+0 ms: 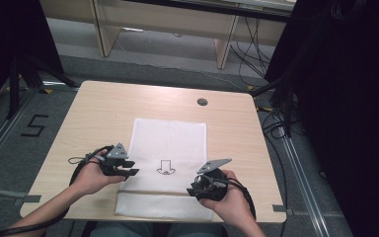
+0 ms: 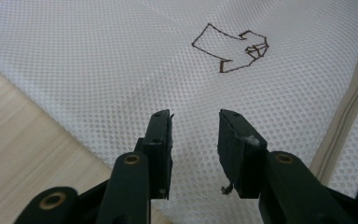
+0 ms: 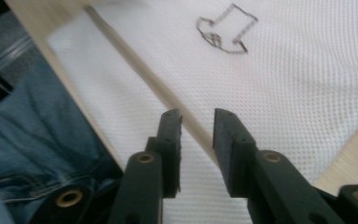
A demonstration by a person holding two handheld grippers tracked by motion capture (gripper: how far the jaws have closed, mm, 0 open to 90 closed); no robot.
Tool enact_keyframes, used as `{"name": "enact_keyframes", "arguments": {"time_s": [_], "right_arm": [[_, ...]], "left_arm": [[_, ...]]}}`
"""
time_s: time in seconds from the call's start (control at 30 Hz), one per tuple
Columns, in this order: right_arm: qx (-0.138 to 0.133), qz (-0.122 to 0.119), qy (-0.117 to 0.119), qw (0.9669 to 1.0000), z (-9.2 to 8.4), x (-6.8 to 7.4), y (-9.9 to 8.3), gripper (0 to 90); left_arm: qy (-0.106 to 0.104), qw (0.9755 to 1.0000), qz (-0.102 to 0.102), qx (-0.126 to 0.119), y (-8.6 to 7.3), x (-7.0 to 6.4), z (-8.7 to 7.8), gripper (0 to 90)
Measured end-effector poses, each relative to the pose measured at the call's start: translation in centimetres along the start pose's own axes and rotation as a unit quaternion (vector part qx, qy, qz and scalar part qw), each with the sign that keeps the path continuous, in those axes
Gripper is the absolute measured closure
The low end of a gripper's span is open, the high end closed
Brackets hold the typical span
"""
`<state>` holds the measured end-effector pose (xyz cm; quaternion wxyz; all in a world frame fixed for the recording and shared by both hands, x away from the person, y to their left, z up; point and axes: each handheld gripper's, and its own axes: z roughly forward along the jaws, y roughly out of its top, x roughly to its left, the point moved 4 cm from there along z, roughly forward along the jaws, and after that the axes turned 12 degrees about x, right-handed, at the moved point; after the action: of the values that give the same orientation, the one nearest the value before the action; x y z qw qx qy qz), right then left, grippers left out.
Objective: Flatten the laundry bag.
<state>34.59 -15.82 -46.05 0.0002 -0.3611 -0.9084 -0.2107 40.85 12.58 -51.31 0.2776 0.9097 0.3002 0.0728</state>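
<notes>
Mesh bag [image 1: 169, 148] lying flat, long axis running away from table's [image 1: 98, 108] near edge. Left gripper [image 1: 128, 169] hovering at left edge, right gripper [image 1: 197, 190] at right; both jaw pairs partly open, gripping nothing.

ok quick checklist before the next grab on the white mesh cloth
1. Left gripper jaws apart, nothing between them: ok.
2. Right gripper jaws apart, nothing between them: ok.
3. White mesh cloth lies flat on the table: ok.
4. Cloth's near end hangs over the table's front edge: not ok if it should lie fully on top.
5. Drawn mark faces up, uncovered: ok.
6. Whether either gripper touches the cloth: cannot tell.
</notes>
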Motion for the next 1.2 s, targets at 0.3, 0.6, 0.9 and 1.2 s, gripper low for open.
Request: {"name": "enact_keyframes", "arguments": {"time_s": [0.3,0.6,0.9,1.2], "right_arm": [[0.074,0.015,-0.029,0.9968,3.5,-2.7,0.0,90.0],[0.113,0.010,-0.051,0.9923,5.9,-2.9,0.3,90.0],[0.109,0.010,-0.060,0.9922,6.2,-3.0,0.8,90.0],[0.101,0.018,-0.066,0.9926,6.5,-3.4,1.5,90.0]], "left_arm": [[-0.001,0.9993,0.018,0.032,-0.4,-0.6,1.1,69.3],[0.011,0.9981,0.023,0.056,-0.8,-0.4,1.9,72.5],[0.029,0.9976,0.028,0.057,-0.3,0.2,2.2,74.4],[0.036,0.9978,0.016,0.054,0.0,1.0,2.4,74.6]]}}
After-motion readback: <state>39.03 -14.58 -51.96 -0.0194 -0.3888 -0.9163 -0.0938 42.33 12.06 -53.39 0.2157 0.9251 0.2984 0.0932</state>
